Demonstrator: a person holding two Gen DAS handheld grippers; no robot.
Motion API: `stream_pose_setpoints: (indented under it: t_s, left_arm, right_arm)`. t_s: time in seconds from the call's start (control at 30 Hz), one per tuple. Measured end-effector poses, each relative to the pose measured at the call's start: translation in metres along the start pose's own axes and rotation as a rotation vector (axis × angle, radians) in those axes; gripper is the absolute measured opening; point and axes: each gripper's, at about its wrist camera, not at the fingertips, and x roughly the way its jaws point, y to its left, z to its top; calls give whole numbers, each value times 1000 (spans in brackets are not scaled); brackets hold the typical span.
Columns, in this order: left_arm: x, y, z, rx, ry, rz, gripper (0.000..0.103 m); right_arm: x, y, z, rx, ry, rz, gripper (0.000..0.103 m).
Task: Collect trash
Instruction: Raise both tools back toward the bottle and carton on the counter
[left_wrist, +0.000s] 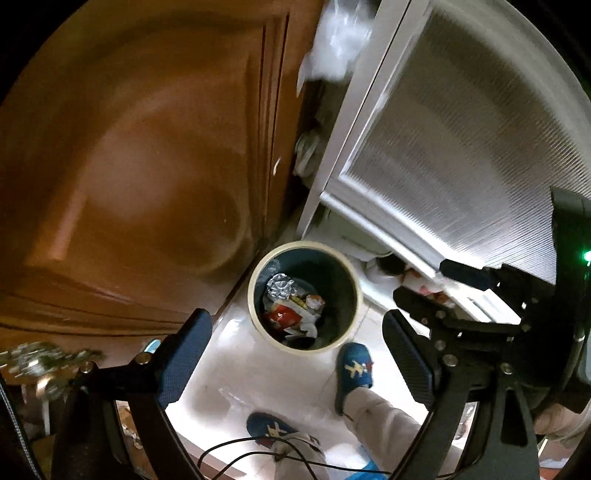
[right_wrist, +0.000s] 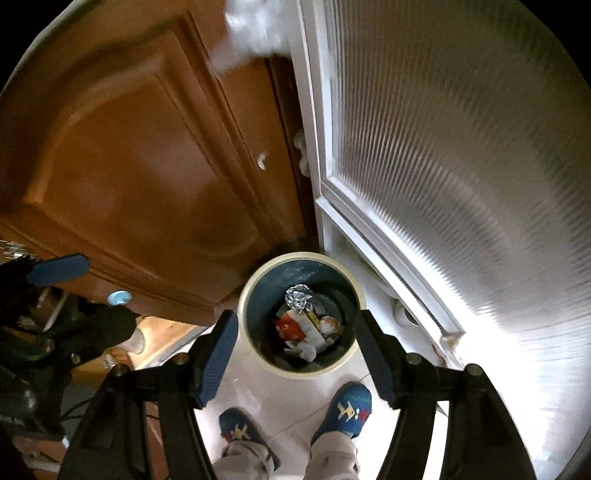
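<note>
A round bin with a cream rim (left_wrist: 253, 295) (right_wrist: 303, 373) and dark inside stands on the white floor in the corner between two doors. In it lie a crumpled foil ball (left_wrist: 279, 287) (right_wrist: 299, 295), a red wrapper (left_wrist: 282, 315) (right_wrist: 290, 328) and other scraps. My left gripper (left_wrist: 295, 354) hangs open above the bin's near side with nothing between its blue pads. My right gripper (right_wrist: 297, 354) is open too, high over the bin and holding nothing. Each shows in the other's view: the right gripper (left_wrist: 439, 288) at the right, the left gripper (right_wrist: 81, 291) at the left.
A brown wooden door (left_wrist: 147, 166) rises left of the bin and a white-framed frosted glass door (left_wrist: 461, 147) right of it. A white plastic bag (left_wrist: 332, 40) hangs at the top. A person's feet in blue slippers (right_wrist: 351, 410) stand just before the bin. Cables (left_wrist: 258, 446) trail low.
</note>
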Motion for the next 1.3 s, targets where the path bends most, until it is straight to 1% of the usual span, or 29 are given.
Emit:
stream_pose_setpoints:
  t_s: [0.07, 0.23, 0.37, 0.43, 0.57, 0.7, 0.8, 0.83, 0.9, 1.0, 1.03, 1.1, 1.17, 1.23, 1.3]
  left_arm:
    - [-22, -4, 3, -21, -16, -29, 92]
    - [-77, -17, 15, -53, -66, -66, 92]
    - [-118, -29, 29, -37, -116, -80, 92]
    - [-137, -36, 39, -12, -148, -71, 92]
    - [-173, -49, 66, 15, -214, -55, 92]
    - [-205, -58, 103, 21, -272, -81, 94]
    - [-224, -67, 132, 33, -305, -103, 95]
    - [-228, -71, 140, 39, -317, -104, 95]
    - [-236, -79, 159, 62, -345, -98, 95]
    - [-239, -88, 198, 99, -379, -64, 95]
    - [-239, -90, 211, 106, -390, -53, 95]
    - [-238, -94, 240, 118, -411, -32, 95]
    - [-235, -93, 263, 122, -418, -13, 95]
    - [-229, -91, 287, 115, -421, 2, 95]
    - [-216, -87, 317, 90, -403, 16, 95]
  right_arm:
    - [-22, 2, 3, -7, -8, 2, 66]
    - [-76, 4, 10, -25, -36, -2, 66]
    - [-123, -1, 22, -13, -73, 9, 66]
    - [-143, -2, 29, -14, -101, 12, 66]
    - [-192, -5, 52, -25, -187, 24, 66]
    - [-225, -7, 83, -60, -268, 24, 66]
    - [-239, -13, 112, -91, -296, 9, 66]
    - [-237, -18, 124, -103, -305, -1, 66]
    - [-243, -24, 145, -118, -322, -8, 66]
    - [-253, -41, 181, -122, -358, -53, 66]
    - [-255, -51, 198, -110, -369, -71, 66]
    - [-253, -68, 221, -82, -387, -86, 66]
    - [-249, -86, 251, -34, -397, -102, 65]
    - [-237, -102, 280, -4, -404, -114, 62]
    - [-224, -113, 302, 17, -399, -130, 56]
